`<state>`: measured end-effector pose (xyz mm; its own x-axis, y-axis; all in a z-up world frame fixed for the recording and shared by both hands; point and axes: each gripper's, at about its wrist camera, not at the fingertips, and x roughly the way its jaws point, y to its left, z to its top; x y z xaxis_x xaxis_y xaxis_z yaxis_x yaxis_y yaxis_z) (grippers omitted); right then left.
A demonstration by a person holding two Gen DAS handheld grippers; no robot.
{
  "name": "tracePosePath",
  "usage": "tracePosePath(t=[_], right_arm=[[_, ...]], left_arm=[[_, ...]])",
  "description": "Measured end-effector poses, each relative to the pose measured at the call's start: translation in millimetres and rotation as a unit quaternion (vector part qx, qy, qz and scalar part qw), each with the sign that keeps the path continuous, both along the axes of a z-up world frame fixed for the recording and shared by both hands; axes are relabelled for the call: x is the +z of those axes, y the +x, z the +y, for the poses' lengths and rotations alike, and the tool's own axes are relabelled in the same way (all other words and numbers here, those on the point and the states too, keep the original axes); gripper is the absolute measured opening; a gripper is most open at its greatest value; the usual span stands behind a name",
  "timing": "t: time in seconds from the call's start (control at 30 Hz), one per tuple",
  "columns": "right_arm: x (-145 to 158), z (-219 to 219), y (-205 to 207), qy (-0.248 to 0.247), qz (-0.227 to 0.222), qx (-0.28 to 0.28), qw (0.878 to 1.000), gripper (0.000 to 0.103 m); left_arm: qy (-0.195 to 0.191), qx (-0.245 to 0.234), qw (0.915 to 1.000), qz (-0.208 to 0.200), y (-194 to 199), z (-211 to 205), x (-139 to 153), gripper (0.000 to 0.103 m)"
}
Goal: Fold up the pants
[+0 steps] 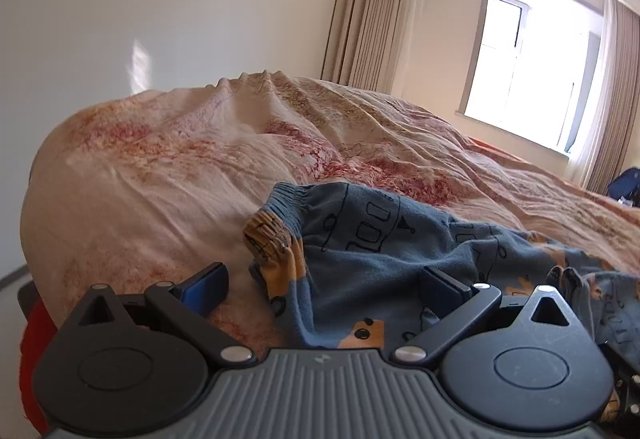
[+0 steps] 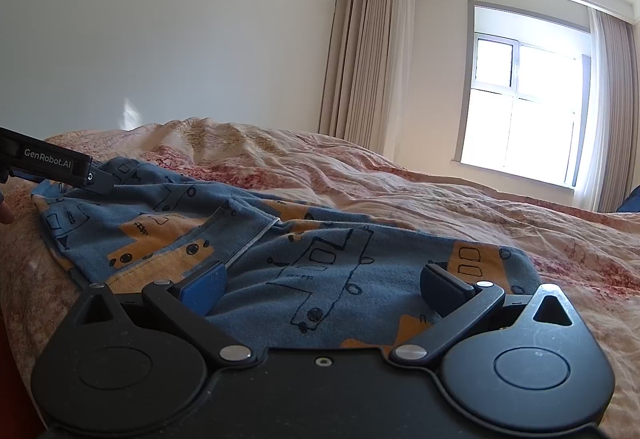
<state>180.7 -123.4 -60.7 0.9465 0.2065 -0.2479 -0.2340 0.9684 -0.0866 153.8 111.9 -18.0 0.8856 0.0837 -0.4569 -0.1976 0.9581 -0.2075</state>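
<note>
Pants, soft, rumpled blue knit

From my left wrist view, the blue cotton pants printed with orange trucks run off the right edge, so I can't see their legs there, and the grey ribbed gripper body hides their near part. A red thing at the lower left is cut by the frame; I can't tell what it is. A dark blue object by the far right edge is too small to identify.

On my right wrist view, the left gripper enters from the left edge, mostly cropped, its fingertips buried against the fabric. A fingertip peeks in, the hand out of frame.
</note>
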Motion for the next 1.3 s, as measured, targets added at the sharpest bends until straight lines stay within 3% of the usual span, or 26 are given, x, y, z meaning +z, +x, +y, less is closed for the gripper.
tracePosePath(t=[0.23, 0.57, 0.67, 0.73, 0.87, 1.1, 1.2, 1.27, 1.3], right_arm=[[0, 0, 0, 0.0, 0.0, 0.0, 1.0, 0.103], [0, 0, 0, 0.001, 0.0, 0.0, 1.0, 0.103], [0, 0, 0, 0.001, 0.0, 0.001, 1.0, 0.103], [0, -1, 0, 0.001, 0.001, 0.0, 1.0, 0.103], [0, -1, 0, 0.001, 0.001, 0.001, 1.0, 0.103], [1, -4, -1, 0.01, 0.004, 0.004, 1.0, 0.103], [3, -6, -3, 0.018, 0.002, 0.004, 1.0, 0.103], [5, -8, -4, 0.022, -0.002, 0.004, 1.0, 0.103], [6, -9, -5, 0.024, -0.004, 0.003, 1.0, 0.103]], left_arm=[[-0.098, -0.014, 0.995, -0.013, 2, 16, -1, 0.103], [-0.1, -0.009, 0.9949, -0.011, 3, 14, -2, 0.103], [-0.119, -0.008, 0.9925, -0.023, -5, 14, -4, 0.103], [-0.161, -0.01, 0.9861, -0.039, -14, 16, -8, 0.103], [-0.253, -0.017, 0.965, -0.065, -28, 24, -18, 0.102], [-0.328, 0.019, 0.9435, -0.044, -9, 43, -22, 0.101], [-0.324, 0.055, 0.944, -0.034, -5, 43, -20, 0.091], [-0.312, 0.081, 0.9465, -0.024, -6, 41, -19, 0.068], [-0.308, 0.094, 0.9465, -0.018, -7, 41, -19, 0.062]])
